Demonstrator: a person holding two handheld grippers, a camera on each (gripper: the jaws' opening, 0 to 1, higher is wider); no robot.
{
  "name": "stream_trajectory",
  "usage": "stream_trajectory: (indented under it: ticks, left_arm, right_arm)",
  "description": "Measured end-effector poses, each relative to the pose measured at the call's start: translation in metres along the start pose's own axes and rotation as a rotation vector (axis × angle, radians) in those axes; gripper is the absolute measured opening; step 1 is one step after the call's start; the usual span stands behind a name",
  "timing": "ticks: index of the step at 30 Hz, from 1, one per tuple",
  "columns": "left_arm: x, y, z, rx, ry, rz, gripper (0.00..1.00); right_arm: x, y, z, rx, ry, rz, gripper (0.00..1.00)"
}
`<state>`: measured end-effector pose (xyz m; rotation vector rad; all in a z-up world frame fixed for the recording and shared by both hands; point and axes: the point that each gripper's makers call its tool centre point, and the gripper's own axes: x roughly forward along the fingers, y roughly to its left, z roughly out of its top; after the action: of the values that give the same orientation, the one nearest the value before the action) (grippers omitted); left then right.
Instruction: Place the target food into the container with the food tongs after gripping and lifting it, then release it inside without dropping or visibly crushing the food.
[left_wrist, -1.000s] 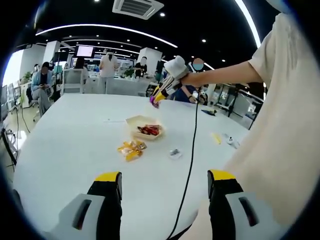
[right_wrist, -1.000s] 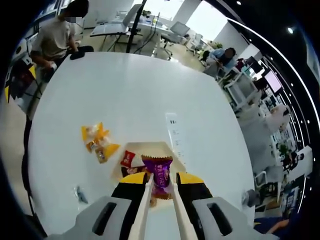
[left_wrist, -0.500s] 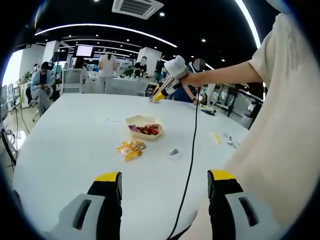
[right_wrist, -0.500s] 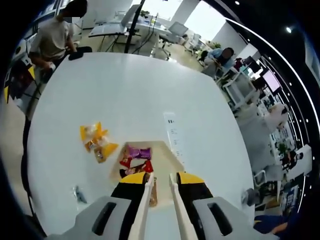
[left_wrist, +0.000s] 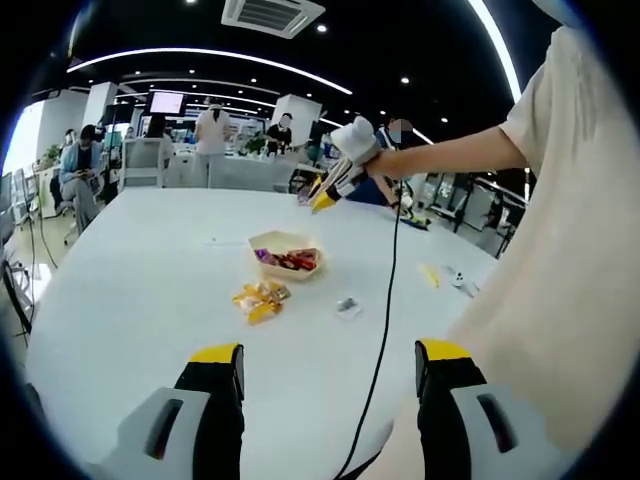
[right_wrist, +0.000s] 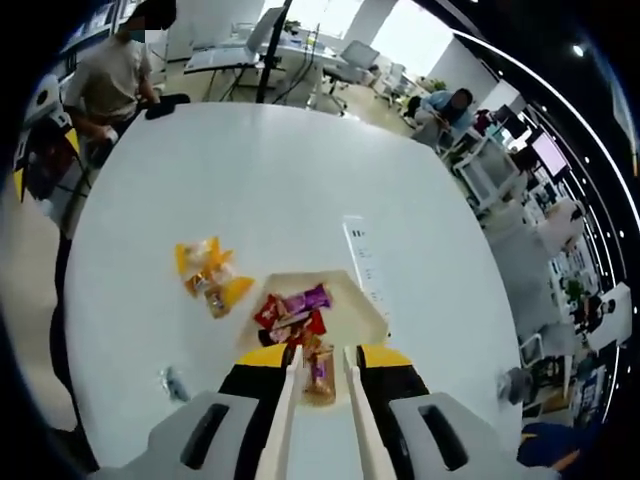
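Hovering above the white table (right_wrist: 250, 180), the right gripper (right_wrist: 318, 365) carries tongs (right_wrist: 285, 420) between its jaws; tong tips sit a bit apart w/ nothing pinched between them. Directly under the tips sits the beige container (right_wrist: 345, 300). Purple snack pack (right_wrist: 305, 299) lies inside it, next to red packs (right_wrist: 268, 312) and a brown pack (right_wrist: 320, 372) at the 6 o'clock end. Yellow snack packs (right_wrist: 212, 283) lie on the table at approx 9 o'clock of the container, close but not touching. Small silvery wrapper (right_wrist: 172, 380) further out toward 7 o'clock.

Left gripper view: left gripper (left_wrist: 330, 370) jaws spread wide, empty, low over the near table edge. Container (left_wrist: 287, 258) mid-table, yellow packs (left_wrist: 259, 297) just in front. Right gripper (left_wrist: 330, 190) held up above the container by a person's arm (left_wrist: 450, 150); black cable (left_wrist: 385, 300) hangs down from it. People in the office bkgd.
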<state>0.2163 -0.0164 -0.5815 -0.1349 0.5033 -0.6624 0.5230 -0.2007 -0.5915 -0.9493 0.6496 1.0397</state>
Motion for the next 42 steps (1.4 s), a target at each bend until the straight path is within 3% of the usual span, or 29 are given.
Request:
stream_trajectory:
  ticks: [7, 8, 34, 42]
  left_arm:
    - [0.002, -0.002, 0.001, 0.007, 0.003, -0.008, 0.70]
    - [0.002, -0.003, 0.001, 0.008, 0.003, -0.010, 0.70]
    - [0.007, -0.014, -0.002, 0.012, 0.012, -0.030, 0.69]
    - [0.008, -0.017, -0.003, 0.017, 0.011, -0.035, 0.69]
  right_arm:
    - [0.001, 0.015, -0.007, 0.012, 0.004, 0.033, 0.26]
    - [0.001, 0.026, -0.008, 0.025, 0.005, 0.076, 0.26]
    - [0.002, 0.095, -0.024, 0.029, 0.012, 0.172, 0.27]
    - [0.007, 0.133, -0.036, 0.025, 0.031, 0.225, 0.27]
